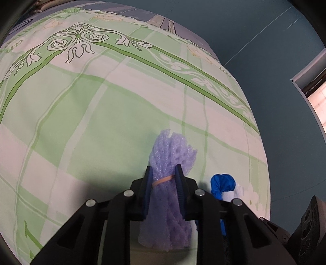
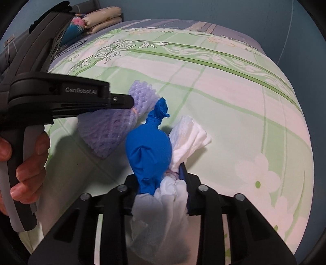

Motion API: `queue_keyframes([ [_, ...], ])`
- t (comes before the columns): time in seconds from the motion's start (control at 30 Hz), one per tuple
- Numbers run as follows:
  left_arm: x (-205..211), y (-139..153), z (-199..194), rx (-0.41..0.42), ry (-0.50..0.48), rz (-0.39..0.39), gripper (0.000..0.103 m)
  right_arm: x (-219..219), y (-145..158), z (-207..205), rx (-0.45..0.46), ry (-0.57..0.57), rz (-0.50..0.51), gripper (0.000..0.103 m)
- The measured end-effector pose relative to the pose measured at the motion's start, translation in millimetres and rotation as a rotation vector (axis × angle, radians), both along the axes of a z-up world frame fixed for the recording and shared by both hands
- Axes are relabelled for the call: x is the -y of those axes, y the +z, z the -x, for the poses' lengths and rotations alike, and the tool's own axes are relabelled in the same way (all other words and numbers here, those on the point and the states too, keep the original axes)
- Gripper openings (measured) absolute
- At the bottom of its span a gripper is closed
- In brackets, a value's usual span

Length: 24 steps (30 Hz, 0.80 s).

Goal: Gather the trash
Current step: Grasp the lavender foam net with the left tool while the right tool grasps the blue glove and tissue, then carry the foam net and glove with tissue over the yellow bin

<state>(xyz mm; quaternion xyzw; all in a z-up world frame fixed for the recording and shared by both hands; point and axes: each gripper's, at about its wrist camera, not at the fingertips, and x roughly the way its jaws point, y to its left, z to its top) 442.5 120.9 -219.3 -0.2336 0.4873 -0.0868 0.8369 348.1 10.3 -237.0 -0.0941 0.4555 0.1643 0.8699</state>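
Note:
My left gripper (image 1: 163,171) is shut on a purple foam net (image 1: 173,150) that is bunched up and tied with a tan rubber band; its blue pads press the bundle from both sides. In the right wrist view the same net (image 2: 106,134) hangs from the left gripper (image 2: 130,102), which a hand (image 2: 26,163) holds. My right gripper (image 2: 161,173) is shut on a knotted blue bundle (image 2: 147,148) together with crumpled white tissue (image 2: 191,134). Its left finger is hidden behind the blue bundle. Both loads sit close together just above the bed.
A green and white patterned bed cover (image 1: 101,122) fills both views. Folded pillows (image 2: 101,18) lie at the far left end of the bed. Beyond the bed's right edge is a dark blue surface, with a bright framed panel (image 1: 317,97) at the far right.

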Motion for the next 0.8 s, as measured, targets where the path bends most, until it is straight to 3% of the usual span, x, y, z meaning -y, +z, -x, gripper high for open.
queue_keyframes([
  [0.23, 2, 9, 9, 0.015, 0.008, -0.008, 0.011, 17, 16, 11, 0.024, -0.033, -0.018, 0.024],
  [0.3, 4, 13, 13, 0.023, 0.005, -0.014, 0.001, 24, 22, 17, 0.030, -0.041, -0.027, 0.024],
  [0.6, 22, 16, 27, 0.021, -0.027, -0.062, 0.001, 50, 45, 41, 0.058, -0.076, -0.060, 0.024],
  [0.8, 28, 28, 41, 0.045, -0.031, -0.045, 0.001, 65, 65, 63, 0.097, -0.091, -0.085, 0.024],
])
